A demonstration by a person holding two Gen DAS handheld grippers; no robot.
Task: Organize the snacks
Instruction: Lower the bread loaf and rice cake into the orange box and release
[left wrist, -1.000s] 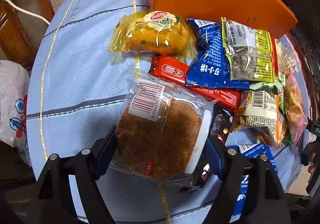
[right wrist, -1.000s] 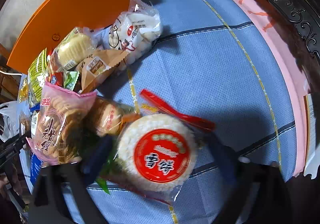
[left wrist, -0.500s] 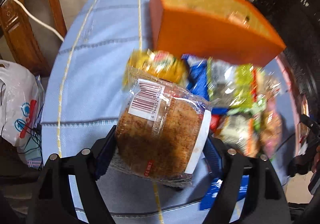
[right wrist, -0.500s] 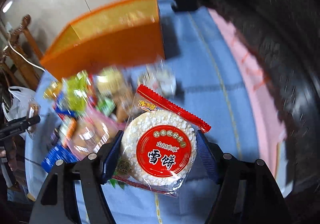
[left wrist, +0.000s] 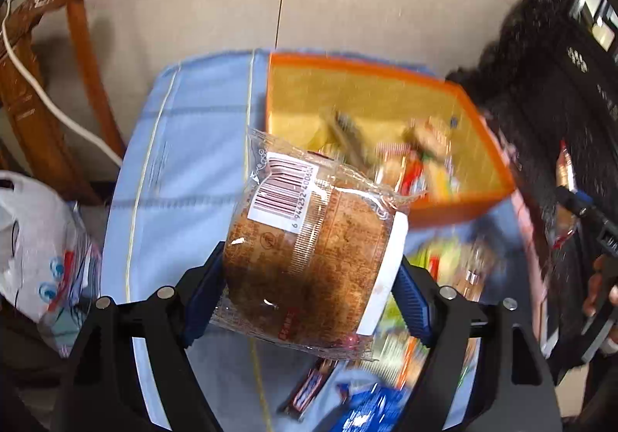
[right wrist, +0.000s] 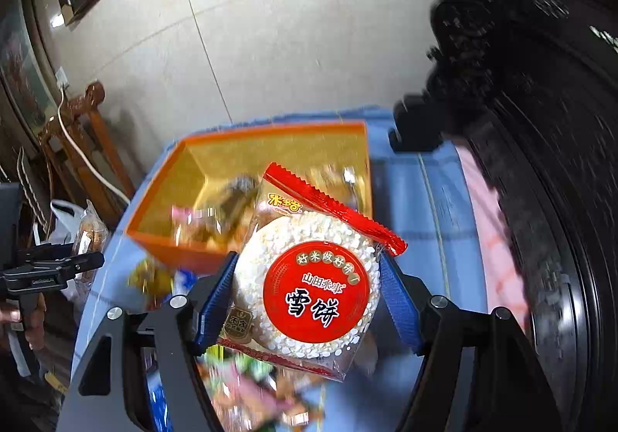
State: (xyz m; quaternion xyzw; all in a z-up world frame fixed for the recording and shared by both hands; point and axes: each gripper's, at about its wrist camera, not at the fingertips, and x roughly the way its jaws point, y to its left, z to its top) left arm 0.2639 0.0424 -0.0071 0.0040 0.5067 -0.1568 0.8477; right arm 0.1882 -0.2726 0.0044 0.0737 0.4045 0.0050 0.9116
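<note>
My left gripper [left wrist: 309,300] is shut on a clear-wrapped brown round cake [left wrist: 309,258] with a barcode label, held high above the blue tablecloth [left wrist: 185,146]. My right gripper [right wrist: 307,300] is shut on a rice cracker pack [right wrist: 313,285] with a red round label and red top seal. Both packs hang in front of the open orange box [left wrist: 483,196], which holds several snacks; the box also shows in the right wrist view [right wrist: 166,239]. Loose snack packs [left wrist: 455,270] lie blurred on the cloth below. The left gripper with its cake also shows in the right wrist view [right wrist: 83,260].
A wooden chair [left wrist: 46,92] with a white cable and a white plastic bag [left wrist: 34,250] stand left of the table. Dark carved furniture [right wrist: 540,161] lines the right side. A blue pack [left wrist: 374,409] and a dark bar [left wrist: 305,393] lie near the front edge.
Both grippers have lifted their packs up off the table and tilted forward. The orange box's open inside now shows, where earlier only its side was seen.
</note>
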